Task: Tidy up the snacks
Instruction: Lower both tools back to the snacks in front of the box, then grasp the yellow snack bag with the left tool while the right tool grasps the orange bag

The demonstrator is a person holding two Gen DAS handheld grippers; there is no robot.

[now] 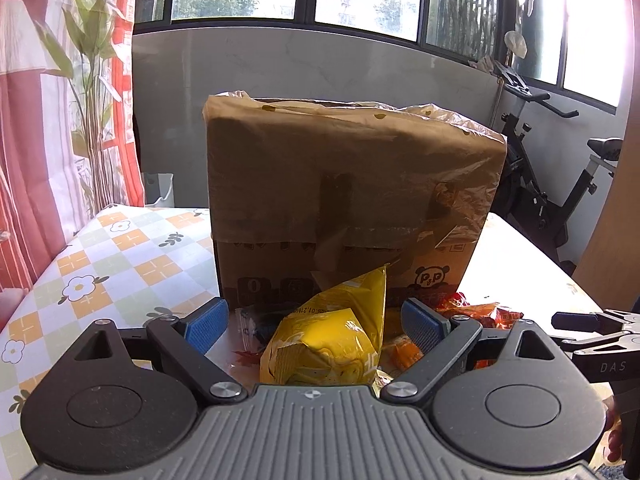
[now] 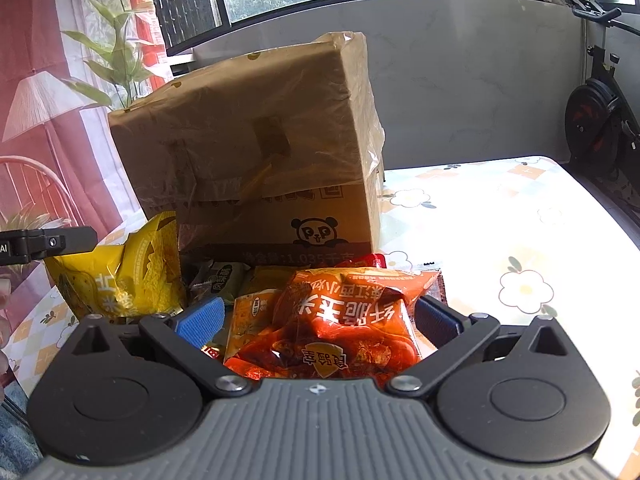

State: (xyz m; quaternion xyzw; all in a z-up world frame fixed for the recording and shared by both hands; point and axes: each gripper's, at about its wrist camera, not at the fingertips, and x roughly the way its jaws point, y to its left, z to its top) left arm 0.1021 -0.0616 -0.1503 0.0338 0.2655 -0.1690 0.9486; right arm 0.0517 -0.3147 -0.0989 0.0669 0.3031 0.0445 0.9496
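A yellow snack bag (image 1: pixel 332 340) lies between the fingers of my left gripper (image 1: pixel 316 324), which is open; its blue pads (image 1: pixel 206 326) stand clear of the bag. Behind it a cardboard box (image 1: pixel 352 200) lined with a brown plastic bag stands upright. My right gripper (image 2: pixel 318 320) is open around an orange-red snack bag (image 2: pixel 344 320). Whether its right pad (image 2: pixel 436 320) touches the bag I cannot tell. The same yellow snack bag (image 2: pixel 120 280) lies to the left, under the left gripper's finger (image 2: pixel 48 244). Small packets (image 2: pixel 218 280) lie against the cardboard box (image 2: pixel 256 152).
The table (image 1: pixel 100 264) has a checked floral cloth, sunlit at the right (image 2: pixel 520 220). Red packets (image 1: pixel 480 312) lie right of the yellow bag. An exercise bike (image 1: pixel 552 184) stands beyond the table's right end. A plant (image 1: pixel 92 80) and a curtain (image 1: pixel 24 120) are at the left.
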